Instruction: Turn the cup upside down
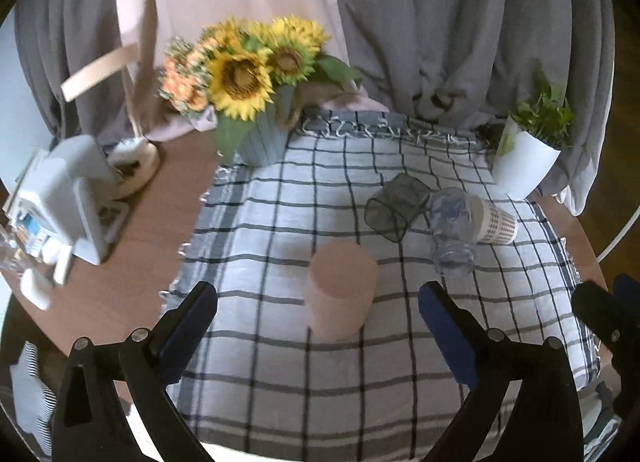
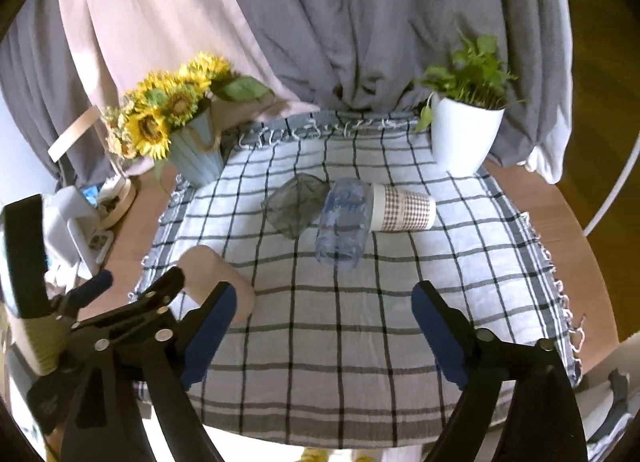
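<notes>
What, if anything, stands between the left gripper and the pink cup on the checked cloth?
Nothing visible does. The left gripper is open with the pink cup straight ahead between its fingers; the other cups lie farther back.

pink cup (image 1: pixel 341 290) is standing upside down, flat base uppermost, on the checked cloth (image 1: pixel 320 382), apart from the other cups.

Your round brown wooden bench (image 2: pixel 560 221) carries a white cloth with dark checks (image 2: pixel 320 342). On that cloth you have a pink cup (image 1: pixel 341 290) standing mouth-down, three cups lying sideways, and two flowerpots at the back.
</notes>
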